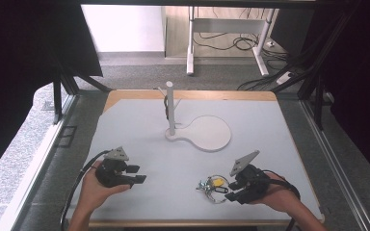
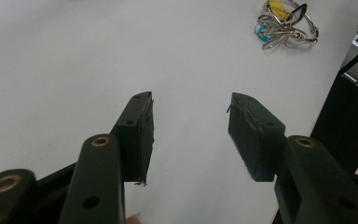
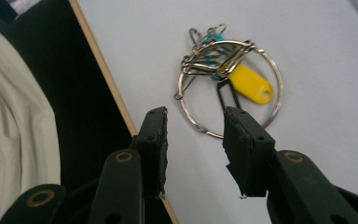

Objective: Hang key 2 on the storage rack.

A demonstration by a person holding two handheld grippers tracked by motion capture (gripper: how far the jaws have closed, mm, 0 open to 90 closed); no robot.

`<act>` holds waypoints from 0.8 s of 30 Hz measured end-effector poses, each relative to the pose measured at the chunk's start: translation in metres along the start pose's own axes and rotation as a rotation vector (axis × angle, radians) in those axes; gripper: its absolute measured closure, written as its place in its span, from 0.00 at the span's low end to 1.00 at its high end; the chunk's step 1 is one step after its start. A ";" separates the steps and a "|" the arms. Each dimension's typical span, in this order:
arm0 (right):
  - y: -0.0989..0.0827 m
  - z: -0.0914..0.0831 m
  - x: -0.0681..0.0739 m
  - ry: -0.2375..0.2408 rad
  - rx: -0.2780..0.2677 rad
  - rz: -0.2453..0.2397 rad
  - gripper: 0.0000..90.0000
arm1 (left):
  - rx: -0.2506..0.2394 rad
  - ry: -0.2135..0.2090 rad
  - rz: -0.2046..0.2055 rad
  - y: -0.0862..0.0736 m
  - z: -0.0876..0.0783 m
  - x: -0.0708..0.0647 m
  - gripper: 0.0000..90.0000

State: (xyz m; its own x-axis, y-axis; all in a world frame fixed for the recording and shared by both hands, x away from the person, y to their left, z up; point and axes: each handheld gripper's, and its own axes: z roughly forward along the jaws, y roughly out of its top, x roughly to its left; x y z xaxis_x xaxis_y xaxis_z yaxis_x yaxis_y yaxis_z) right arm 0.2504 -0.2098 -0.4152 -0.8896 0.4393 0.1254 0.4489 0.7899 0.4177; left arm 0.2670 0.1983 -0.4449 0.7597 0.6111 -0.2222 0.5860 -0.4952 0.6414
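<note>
A large metal key ring (image 3: 223,84) lies flat on the white table, carrying several wire clips, a yellow tag (image 3: 251,84) and a small teal piece. In the high view the key ring (image 1: 213,185) sits near the front edge, right of centre. My right gripper (image 1: 230,187) is just right of it, jaws open, tips at the ring's near rim; in its own view the right gripper (image 3: 195,122) has the ring's arc between its tips. My left gripper (image 1: 136,174) rests open at the front left, nothing between its jaws. From the left gripper view (image 2: 190,103) the key ring (image 2: 285,25) lies far off.
A white stand (image 1: 171,109) with an upright post and a round flat base plate (image 1: 211,132) is at the table's middle back. The table's wooden front edge (image 3: 107,70) runs close beside the ring. Dark frame legs and cables surround the table.
</note>
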 end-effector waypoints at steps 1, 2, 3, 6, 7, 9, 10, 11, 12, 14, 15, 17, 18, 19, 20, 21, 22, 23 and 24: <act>0.001 0.003 0.001 0.005 0.011 -0.008 0.68 | 0.002 0.001 -0.004 -0.001 0.000 0.001 0.56; 0.002 0.006 0.001 0.010 0.021 -0.013 0.68 | 0.002 0.000 -0.005 -0.002 0.000 0.001 0.56; 0.002 0.009 0.002 0.015 0.031 -0.018 0.68 | 0.001 0.003 -0.011 -0.003 0.000 0.001 0.56; 0.006 0.022 0.003 0.032 0.069 -0.033 0.69 | 0.005 0.001 -0.006 -0.004 -0.001 0.001 0.56; 0.006 0.024 0.003 0.032 0.079 -0.040 0.69 | 0.004 -0.001 -0.006 -0.004 -0.001 0.001 0.56; 0.007 0.028 0.004 0.033 0.090 -0.044 0.69 | 0.001 -0.003 -0.007 -0.005 -0.001 0.000 0.56; 0.010 0.033 0.003 0.031 0.111 -0.059 0.70 | 0.001 -0.003 -0.006 -0.005 -0.001 0.000 0.56; 0.010 0.033 0.003 0.031 0.111 -0.059 0.70 | 0.006 -0.003 -0.001 -0.005 -0.001 0.000 0.56; 0.011 0.035 0.002 0.032 0.115 -0.063 0.71 | 0.007 -0.004 0.004 -0.005 -0.001 0.000 0.56; 0.015 0.041 0.000 0.031 0.128 -0.071 0.72 | 0.013 -0.003 0.005 -0.005 0.000 0.000 0.56; 0.015 0.041 0.000 0.031 0.128 -0.071 0.72 | 0.010 -0.005 0.003 -0.005 0.001 -0.001 0.56; 0.017 0.047 -0.001 0.034 0.155 -0.087 0.73 | 0.013 -0.007 0.005 -0.005 0.002 -0.002 0.56; 0.017 0.049 -0.002 0.034 0.167 -0.094 0.73 | 0.015 -0.007 0.008 -0.005 0.003 -0.002 0.56; 0.018 0.051 -0.002 0.037 0.172 -0.100 0.73 | 0.021 -0.009 0.014 -0.005 0.003 -0.002 0.56; 0.018 0.054 -0.002 0.037 0.187 -0.114 0.74 | 0.022 -0.013 0.016 -0.006 0.004 -0.002 0.56; 0.018 0.054 -0.002 0.037 0.187 -0.114 0.74 | 0.022 -0.013 0.016 -0.006 0.004 -0.002 0.56; 0.018 0.056 -0.001 0.039 0.190 -0.116 0.74 | 0.022 -0.014 0.017 -0.006 0.004 -0.003 0.56; 0.019 0.059 -0.002 0.037 0.203 -0.133 0.74 | 0.018 -0.015 0.015 -0.006 0.004 -0.003 0.56; 0.019 0.059 -0.002 0.037 0.203 -0.133 0.74 | 0.018 -0.015 0.015 -0.006 0.004 -0.003 0.56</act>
State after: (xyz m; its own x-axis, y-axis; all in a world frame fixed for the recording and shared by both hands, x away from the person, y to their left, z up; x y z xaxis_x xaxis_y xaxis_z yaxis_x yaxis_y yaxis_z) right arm 0.2656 -0.1705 -0.4607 -0.9428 0.3127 0.1154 0.3320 0.9113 0.2436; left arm 0.2625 0.1971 -0.4508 0.7727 0.5940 -0.2239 0.5792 -0.5154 0.6316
